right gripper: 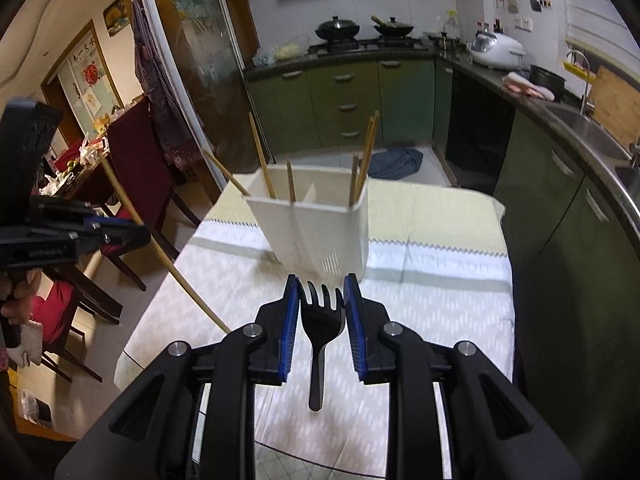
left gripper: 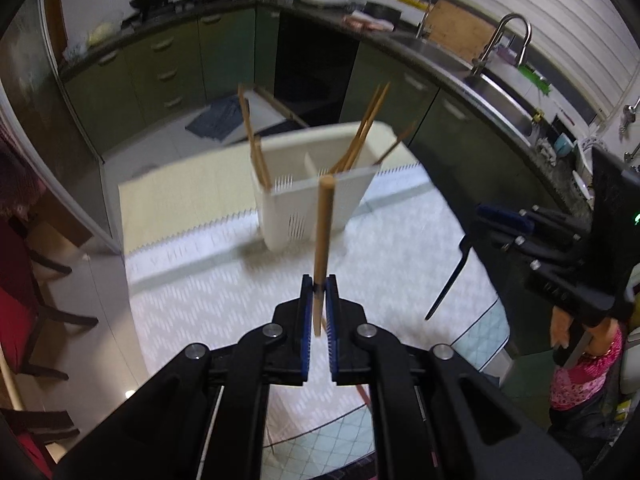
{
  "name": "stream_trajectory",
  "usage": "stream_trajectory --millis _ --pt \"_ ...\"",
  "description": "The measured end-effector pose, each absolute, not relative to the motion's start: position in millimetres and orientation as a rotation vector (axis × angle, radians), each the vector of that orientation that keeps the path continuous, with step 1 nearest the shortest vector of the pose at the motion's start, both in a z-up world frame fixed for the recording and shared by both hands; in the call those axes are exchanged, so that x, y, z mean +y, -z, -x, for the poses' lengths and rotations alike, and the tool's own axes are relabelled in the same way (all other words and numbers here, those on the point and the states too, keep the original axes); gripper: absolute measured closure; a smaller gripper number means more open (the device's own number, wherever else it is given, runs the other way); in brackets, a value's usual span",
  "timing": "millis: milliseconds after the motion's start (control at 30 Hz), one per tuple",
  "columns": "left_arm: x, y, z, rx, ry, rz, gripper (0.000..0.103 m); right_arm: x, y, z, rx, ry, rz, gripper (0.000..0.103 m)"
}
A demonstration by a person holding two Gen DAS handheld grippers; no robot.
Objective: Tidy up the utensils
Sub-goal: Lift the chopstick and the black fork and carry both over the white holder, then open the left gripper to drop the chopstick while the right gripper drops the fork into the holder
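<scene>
A white two-compartment utensil holder [left gripper: 316,196] [right gripper: 320,228] stands on the cloth-covered table [left gripper: 240,304] [right gripper: 440,288] with several wooden chopsticks [left gripper: 360,136] [right gripper: 362,156] standing in it. My left gripper [left gripper: 319,284] is shut on one wooden chopstick [left gripper: 323,232], held upright in front of the holder; it also shows in the right wrist view [right gripper: 160,252]. My right gripper [right gripper: 321,284] is shut on a black plastic fork [right gripper: 322,320], tines toward the holder, above the table. The fork's handle [left gripper: 448,284] hangs below that gripper in the left wrist view.
Green kitchen cabinets [left gripper: 160,68] [right gripper: 344,96] and a dark counter with woks run behind. A sink and tap [left gripper: 492,48] stand at the right. Dark chairs with red cushions [right gripper: 132,168] stand left of the table. A blue cloth [right gripper: 396,162] lies on the floor.
</scene>
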State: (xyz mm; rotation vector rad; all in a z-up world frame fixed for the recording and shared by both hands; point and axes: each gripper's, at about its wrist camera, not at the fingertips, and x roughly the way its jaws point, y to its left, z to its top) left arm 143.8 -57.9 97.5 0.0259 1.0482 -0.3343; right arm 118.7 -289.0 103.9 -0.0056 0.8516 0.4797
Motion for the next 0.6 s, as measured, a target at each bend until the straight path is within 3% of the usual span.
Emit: stream_trajectory --millis 333,600 --pt "-63.1 -181.1 -168.9 0.876 0.297 -0.016 0.097 -287.6 -125.5 -121.9 0.82 -0.494 0.009 0.08" --pt "-75.4 -198.3 -214.4 0.796 0.237 -0.018 0.097 -292.9 -125.8 -120.3 0.816 -0.501 -0.001 0.08"
